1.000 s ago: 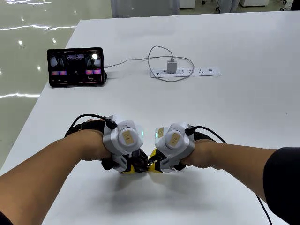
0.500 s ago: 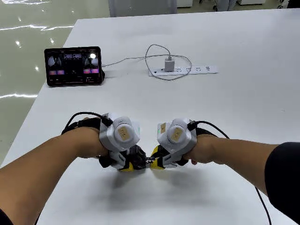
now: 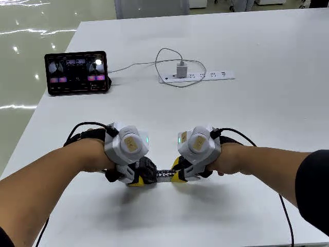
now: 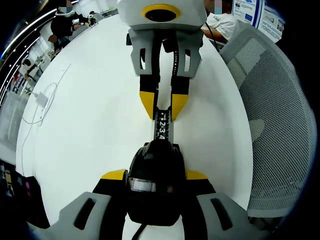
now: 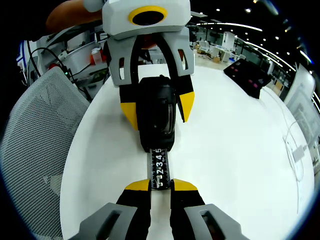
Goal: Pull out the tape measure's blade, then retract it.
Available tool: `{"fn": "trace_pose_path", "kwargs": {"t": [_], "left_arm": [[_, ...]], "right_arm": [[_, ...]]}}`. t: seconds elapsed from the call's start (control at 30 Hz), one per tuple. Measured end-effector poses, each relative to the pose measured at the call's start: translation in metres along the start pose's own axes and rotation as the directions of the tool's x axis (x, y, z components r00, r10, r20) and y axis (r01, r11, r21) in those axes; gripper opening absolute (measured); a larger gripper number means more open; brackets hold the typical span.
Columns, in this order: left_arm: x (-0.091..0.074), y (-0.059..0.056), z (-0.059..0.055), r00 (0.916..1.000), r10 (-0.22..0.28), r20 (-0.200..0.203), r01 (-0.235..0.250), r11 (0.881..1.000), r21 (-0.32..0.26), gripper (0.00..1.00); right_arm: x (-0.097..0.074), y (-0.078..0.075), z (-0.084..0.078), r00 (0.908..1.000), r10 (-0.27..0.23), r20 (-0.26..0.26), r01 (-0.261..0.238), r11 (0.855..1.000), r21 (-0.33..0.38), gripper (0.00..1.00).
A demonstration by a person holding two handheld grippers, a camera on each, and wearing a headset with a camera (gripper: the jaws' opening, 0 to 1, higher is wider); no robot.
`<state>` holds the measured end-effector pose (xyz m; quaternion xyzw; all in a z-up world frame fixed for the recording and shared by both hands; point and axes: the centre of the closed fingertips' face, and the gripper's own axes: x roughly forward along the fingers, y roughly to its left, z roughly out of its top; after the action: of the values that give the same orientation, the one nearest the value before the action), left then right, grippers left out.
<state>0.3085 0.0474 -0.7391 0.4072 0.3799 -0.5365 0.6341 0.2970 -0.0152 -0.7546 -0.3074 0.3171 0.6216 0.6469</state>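
In the head view, low over the white table (image 3: 257,113), my left gripper (image 3: 139,177) is shut on the black tape measure case (image 3: 148,172). My right gripper (image 3: 179,174) pinches the end of the blade (image 3: 164,175), which spans the short gap between the two. The left gripper view has the case (image 4: 152,190) between my left gripper's (image 4: 155,175) yellow-tipped jaws. From it the numbered blade (image 4: 163,131) runs to the right gripper (image 4: 163,107). In the right gripper view, my right gripper (image 5: 160,186) is shut on the blade (image 5: 159,170), and the case (image 5: 157,120) lies ahead in the left gripper (image 5: 157,112).
A tablet (image 3: 77,72) with a lit screen stands at the table's far left. A white power strip (image 3: 198,76) with a charger and looped cable lies behind the grippers. A grey mesh chair (image 4: 270,115) is beside the near table edge.
The two grippers have drawn apart sideways. Before they almost touched; now a short length of blade shows between them.
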Motion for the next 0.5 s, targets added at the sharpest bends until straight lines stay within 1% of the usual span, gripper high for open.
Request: {"fn": "trace_pose_path", "kwargs": {"t": [0.5], "left_arm": [[0.000,0.001,0.001,1.0000,0.006,0.004,-0.005,1.000,-0.008,0.37]], "right_arm": [[-0.010,-0.002,-0.011,0.9999,-0.010,-0.011,0.010,1.000,0.016,0.10]]}}
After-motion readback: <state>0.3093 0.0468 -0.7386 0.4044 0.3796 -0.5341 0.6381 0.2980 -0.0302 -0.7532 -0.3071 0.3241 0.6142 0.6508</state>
